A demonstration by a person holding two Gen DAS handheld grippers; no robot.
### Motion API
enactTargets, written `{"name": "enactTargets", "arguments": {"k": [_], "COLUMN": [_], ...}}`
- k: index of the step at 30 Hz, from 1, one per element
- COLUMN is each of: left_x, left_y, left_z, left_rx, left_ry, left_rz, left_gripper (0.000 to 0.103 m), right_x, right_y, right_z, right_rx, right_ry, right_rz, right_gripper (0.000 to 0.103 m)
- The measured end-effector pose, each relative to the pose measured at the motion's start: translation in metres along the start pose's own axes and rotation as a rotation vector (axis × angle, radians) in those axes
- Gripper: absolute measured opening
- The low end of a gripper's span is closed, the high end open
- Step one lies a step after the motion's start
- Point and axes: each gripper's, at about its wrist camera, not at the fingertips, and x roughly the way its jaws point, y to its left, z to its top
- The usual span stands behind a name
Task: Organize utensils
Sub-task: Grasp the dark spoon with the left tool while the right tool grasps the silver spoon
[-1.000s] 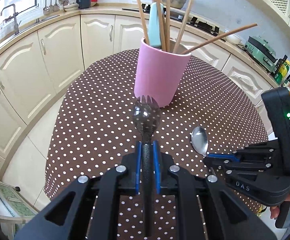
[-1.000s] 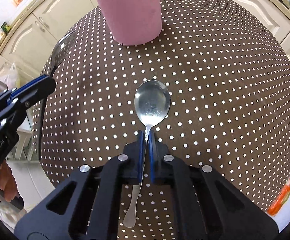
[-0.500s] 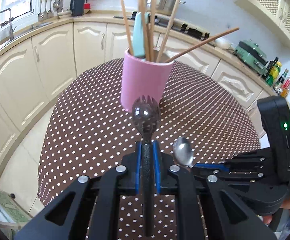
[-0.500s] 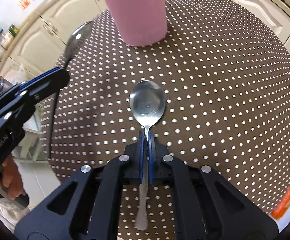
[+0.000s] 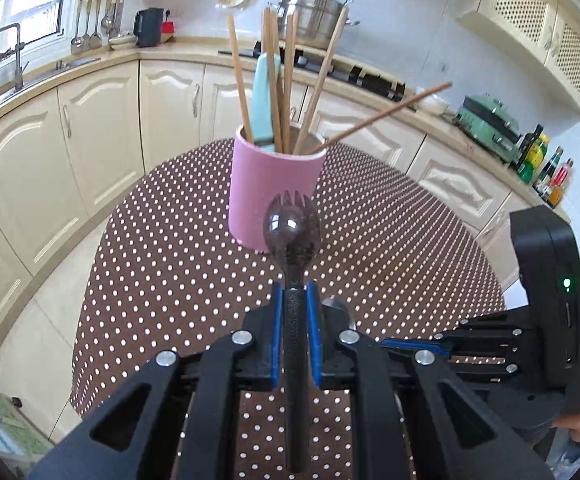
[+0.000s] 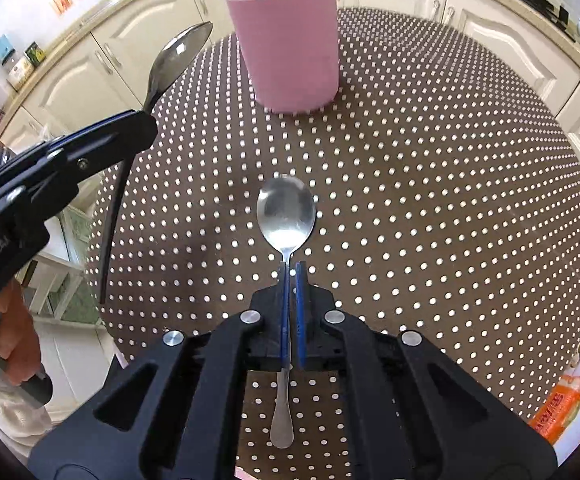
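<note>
Both utensils lifted clear of the table, nearing the pink cup
Left gripper clamps the dark spork, right gripper the steel spoon, now raised; cup drop looks next

— How did the left gripper stand?
— Angled downward, its blue pads clamped tight on a dark handle, nothing slack.
— And the right gripper?
— Pointed more steeply down, jaws pinched almost together on a thin metal stem. It sat just to the right of the left one.
— Any hand in sight?
— A hand curled round the left gripper's grip, fingers wrapped firmly.
</note>
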Motion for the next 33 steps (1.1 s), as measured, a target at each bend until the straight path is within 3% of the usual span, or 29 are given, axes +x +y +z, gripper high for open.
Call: {"name": "enactTargets", "arguments": {"k": [18, 23, 26, 33], "left_x": [0.006, 0.008, 0.009, 0.014], "left_y": [0.013, 0.016, 0.016, 0.015], "left_z": [-0.007, -0.006, -0.006, -0.005], "left_rx": [-0.016, -0.024, -0.021, -0.024], "left_ry": [0.046, 0.051, 0.056, 0.066], "left_rz": [-0.013, -0.015, -0.019, -0.022], "left_gripper": [0.011, 0.011, 0.011, 0.011], "right_x": [0.049, 0.059, 0.062, 0.067], "right_y": [0.035, 0.034, 0.039, 0.058], "right_z": [0.038, 0.046, 0.047, 0.037], "right_rx": [-0.033, -0.049, -0.082, -0.147], "right_ry": [0.178, 0.194, 0.206, 0.200], "right_rz": [-0.017, -0.055, -0.060, -0.091], "right_gripper": [0.005, 0.030, 0.035, 0.028]}}
